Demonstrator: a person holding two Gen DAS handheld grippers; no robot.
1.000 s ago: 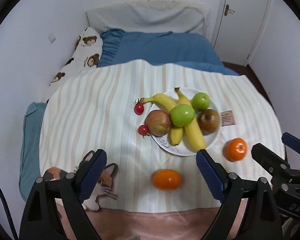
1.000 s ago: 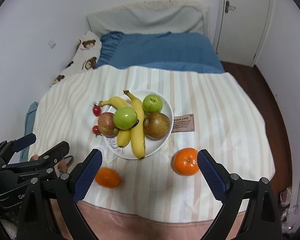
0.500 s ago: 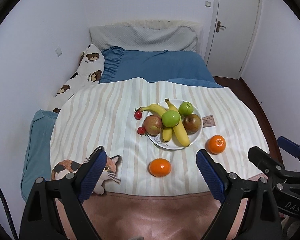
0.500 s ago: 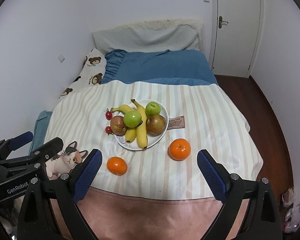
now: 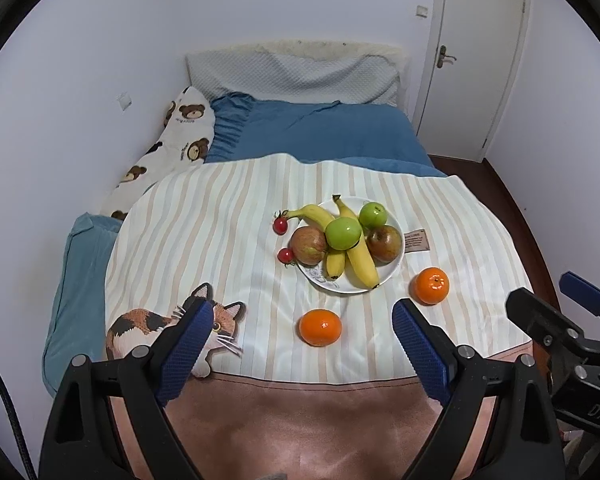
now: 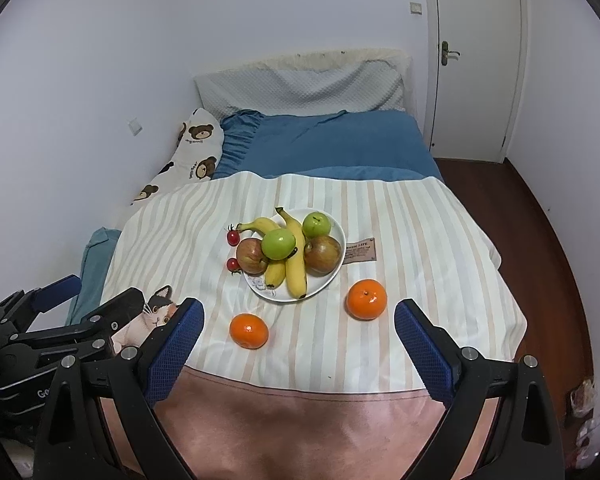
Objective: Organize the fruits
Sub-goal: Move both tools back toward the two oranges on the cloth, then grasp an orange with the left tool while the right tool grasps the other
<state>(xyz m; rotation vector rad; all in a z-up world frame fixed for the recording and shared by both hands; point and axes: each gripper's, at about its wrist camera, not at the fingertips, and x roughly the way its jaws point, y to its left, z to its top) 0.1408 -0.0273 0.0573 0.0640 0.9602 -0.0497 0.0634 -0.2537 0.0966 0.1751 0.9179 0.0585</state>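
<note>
Both grippers have pulled back & up vs a second ago, so the fruit now sits smaller, mid-frame, w/ more of the room showing. Over the last half-second, hardly any change. Left gripper (image 5: 302, 324) has jaws wide apart, nothing between them; right gripper (image 6: 299, 322) the same, empty.

Plate (image 5: 394, 266) sits centre on the striped blanket (image 5: 204, 240) on the bed, holding bananas (image 5: 358, 250), green apples (image 5: 343, 233) & red apples (image 5: 309, 245). Two oranges lie loose on the blanket: near orange (image 5: 320, 327) lower centre, far orange (image 5: 429, 285) just right of the plate. Two cherry tomatoes (image 5: 281, 225) rest at the plate's left edge.

Looks like a step back to survey, no fruit moved; loose oranges & tomatoes prob. next
</note>
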